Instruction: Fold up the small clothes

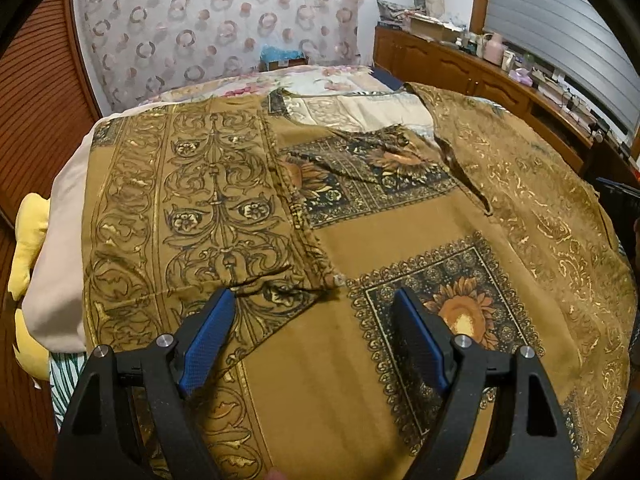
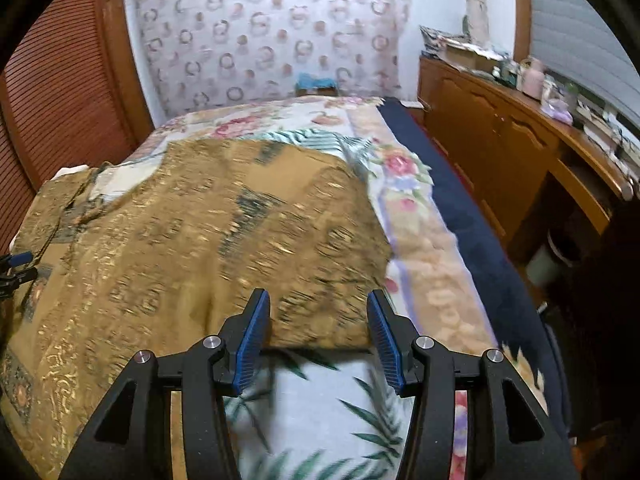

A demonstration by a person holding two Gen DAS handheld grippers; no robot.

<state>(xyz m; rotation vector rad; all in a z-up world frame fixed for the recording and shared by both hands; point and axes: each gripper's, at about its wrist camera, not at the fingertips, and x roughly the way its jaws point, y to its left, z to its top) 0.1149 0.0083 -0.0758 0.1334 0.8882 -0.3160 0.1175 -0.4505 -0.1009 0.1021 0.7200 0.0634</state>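
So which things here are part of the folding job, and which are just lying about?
Part of the job:
- brown patterned garment
- left tongs, open
- right tongs, open

Just lying about:
- floral bedspread
- yellow cushion
- clutter on the wooden cabinet
- blue item at the bed's far end

garment (image 1: 360, 248): mustard brown, with gold scroll borders and dark navy squares that frame orange sunflowers
gripper pads (image 1: 208, 338): bright blue, fine grid texture, on black arms
curtain (image 1: 208, 24): pale white, printed with pink rings and dots
blanket (image 2: 404, 168): cream, with pink roses and lilac stripes
sheet (image 2: 320, 412): white, with green palm leaves
mattress edge (image 2: 472, 220): dark navy blue
cabinets (image 2: 492, 140): reddish brown wood
soft toy (image 1: 28, 236): pale yellow
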